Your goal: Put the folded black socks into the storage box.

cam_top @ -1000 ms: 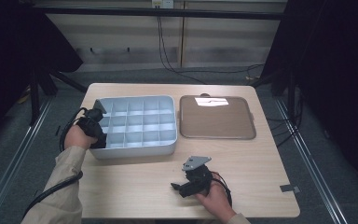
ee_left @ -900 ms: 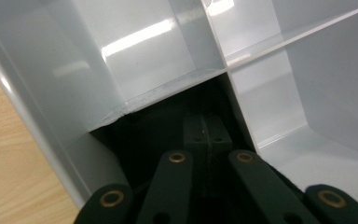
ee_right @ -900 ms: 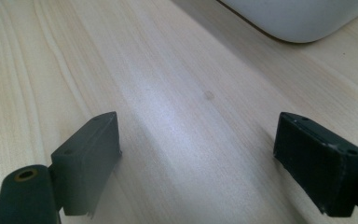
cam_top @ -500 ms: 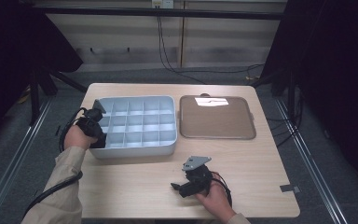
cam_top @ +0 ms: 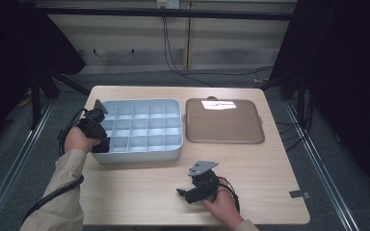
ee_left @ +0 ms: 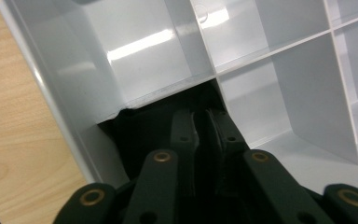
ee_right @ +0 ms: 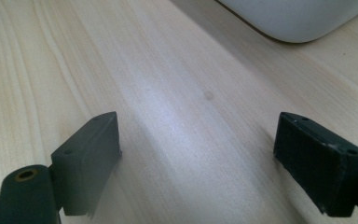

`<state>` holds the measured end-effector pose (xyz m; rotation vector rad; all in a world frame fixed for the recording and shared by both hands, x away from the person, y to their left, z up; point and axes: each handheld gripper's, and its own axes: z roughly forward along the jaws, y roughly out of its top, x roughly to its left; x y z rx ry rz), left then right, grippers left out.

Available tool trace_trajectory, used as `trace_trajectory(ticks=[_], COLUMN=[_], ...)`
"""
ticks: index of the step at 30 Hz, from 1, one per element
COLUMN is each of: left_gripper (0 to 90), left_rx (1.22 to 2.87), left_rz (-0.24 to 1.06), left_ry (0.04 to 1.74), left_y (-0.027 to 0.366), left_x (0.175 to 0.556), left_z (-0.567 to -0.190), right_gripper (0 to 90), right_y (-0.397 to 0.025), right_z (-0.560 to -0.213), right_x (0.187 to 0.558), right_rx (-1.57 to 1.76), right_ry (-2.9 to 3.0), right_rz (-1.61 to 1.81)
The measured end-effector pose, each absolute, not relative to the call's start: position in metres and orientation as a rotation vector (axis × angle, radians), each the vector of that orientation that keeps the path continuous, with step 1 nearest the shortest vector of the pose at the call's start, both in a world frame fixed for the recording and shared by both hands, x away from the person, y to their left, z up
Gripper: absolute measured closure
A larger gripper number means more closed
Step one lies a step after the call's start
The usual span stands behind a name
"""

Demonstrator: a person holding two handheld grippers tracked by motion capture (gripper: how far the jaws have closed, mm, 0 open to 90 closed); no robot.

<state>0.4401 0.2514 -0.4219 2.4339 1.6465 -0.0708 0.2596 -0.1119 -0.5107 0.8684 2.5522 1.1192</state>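
Note:
A pale grey compartment tray (cam_top: 142, 155) lies on the left half of the wooden table (cam_top: 139, 192). My left gripper (cam_top: 99, 137) reaches into the tray's near-left corner from its left edge. In the left gripper view its black jaws (ee_left: 200, 128) stand pressed together inside a corner compartment (ee_left: 135, 60), with nothing visible between them and a dark shadow under their tips. My right gripper (cam_top: 184, 194) rests low over the table's front edge, pointing left. In the right gripper view it (ee_right: 198, 135) stands wide open over bare wood, with the tray's rounded corner (ee_right: 298, 18) farther off.
A flat brown tray (cam_top: 224, 126) with raised edges lies right of the compartment tray, a bright reflection on its far part. A small dark tape mark (cam_top: 297, 194) sits near the table's front right corner. Dark curtains and floor rails surround the table.

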Motion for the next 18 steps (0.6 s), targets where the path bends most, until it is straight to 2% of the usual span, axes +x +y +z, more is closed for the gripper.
trace_trajectory(ticks=[18], left_gripper=[65.8], left_rx=[2.401], left_rz=[-0.006], left_ry=[1.635], left_y=[0.25], left_x=[0.433], left_z=[-0.391], right_gripper=[14.1], right_y=[-0.112], right_z=[-0.511], right_x=[0.26], right_rx=[0.869], right_ry=[2.552], right_rz=[1.119])
